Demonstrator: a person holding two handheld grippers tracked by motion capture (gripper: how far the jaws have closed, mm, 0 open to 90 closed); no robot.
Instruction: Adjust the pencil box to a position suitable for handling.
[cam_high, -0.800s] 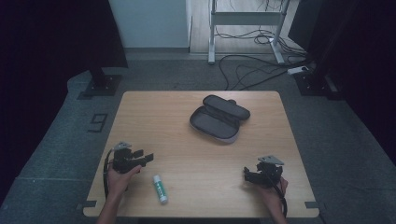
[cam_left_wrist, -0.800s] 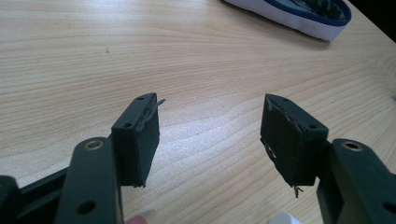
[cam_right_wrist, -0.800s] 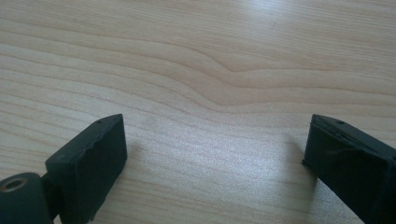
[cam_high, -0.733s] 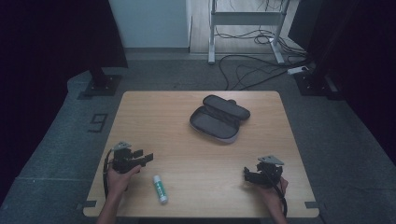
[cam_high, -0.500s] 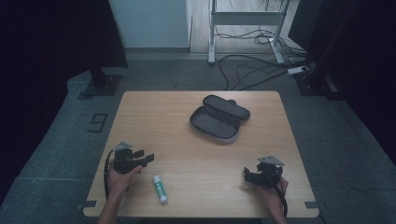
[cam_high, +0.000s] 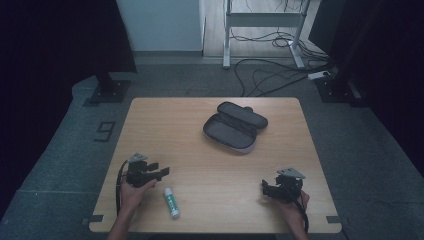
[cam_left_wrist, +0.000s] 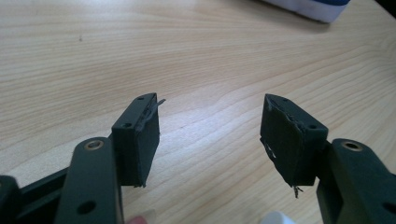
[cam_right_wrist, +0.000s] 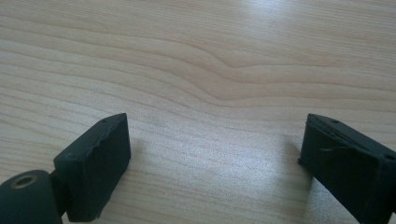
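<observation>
An open grey pencil case (cam_high: 235, 127) lies on the wooden table (cam_high: 165, 120), a little right of its middle. A white and green glue stick (cam_high: 171, 202) rests near the front edge. Just left of the stick, my left gripper (cam_high: 164, 172) points right, jaws apart and holding nothing. In the left gripper view the left gripper (cam_left_wrist: 212, 105) frames bare wood, with the case's pale edge (cam_left_wrist: 308, 7) at the top. At the front right, my right gripper (cam_high: 265, 187) points left. The right gripper view shows the right gripper (cam_right_wrist: 215, 123) wide open over bare wood.
A hand holds each gripper at the table's front edge. Dark floor surrounds the table. Cables (cam_high: 270, 75) and a metal stand (cam_high: 260, 20) lie on the floor behind it, and a black base plate (cam_high: 107, 92) sits at the back left.
</observation>
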